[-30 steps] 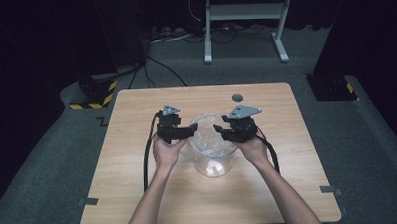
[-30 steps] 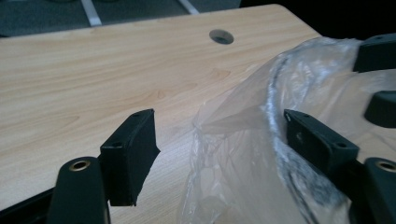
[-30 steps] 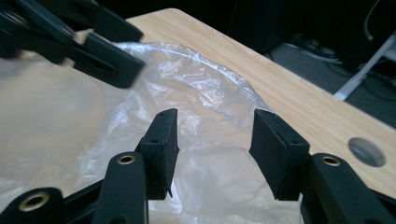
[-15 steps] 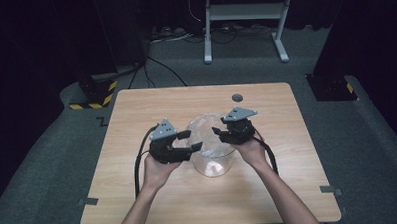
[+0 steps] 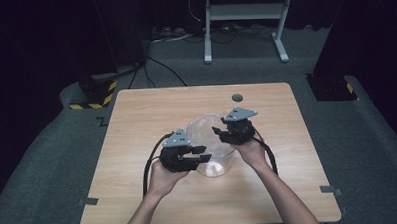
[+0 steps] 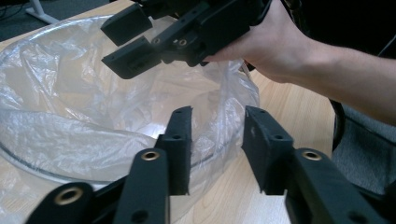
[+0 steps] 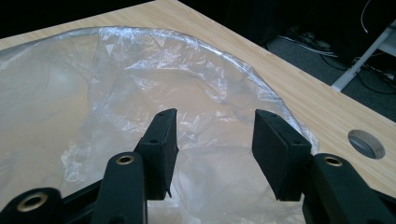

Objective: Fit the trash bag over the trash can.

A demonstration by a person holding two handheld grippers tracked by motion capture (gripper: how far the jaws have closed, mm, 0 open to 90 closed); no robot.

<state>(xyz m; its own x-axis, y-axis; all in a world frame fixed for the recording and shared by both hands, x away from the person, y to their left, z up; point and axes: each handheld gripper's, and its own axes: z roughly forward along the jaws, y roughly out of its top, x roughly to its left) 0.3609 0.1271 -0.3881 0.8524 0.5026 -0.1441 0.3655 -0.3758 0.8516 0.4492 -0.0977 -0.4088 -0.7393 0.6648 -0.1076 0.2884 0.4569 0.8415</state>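
A clear round container (image 5: pixel 202 126) lined with a crinkled clear plastic bag (image 6: pixel 70 102) stands mid-table. My left gripper (image 5: pixel 203 155) is at its near-left rim. In the left gripper view its jaws (image 6: pixel 217 122) straddle the bag-covered rim, one inside and one outside, and have just been closing; a gap still shows beside the pads. My right gripper (image 5: pixel 218 133) hovers at the right rim. Its jaws (image 7: pixel 215 126) stand apart above the bag's inner folds (image 7: pixel 140 93), and in the left gripper view the right gripper (image 6: pixel 123 43) hangs over the bag's edge.
A round cable hole (image 5: pixel 237 97) sits in the wooden table (image 5: pixel 136 114) near its far edge, to the right in the right gripper view (image 7: pixel 366 143). A metal stand (image 5: pixel 243 13) and cables are on the floor behind. A hazard-taped base (image 5: pixel 93 98) is far left.
My left gripper has swung from the container's left side toward its near-left rim, and its jaws have narrowed. The right gripper has stayed put.
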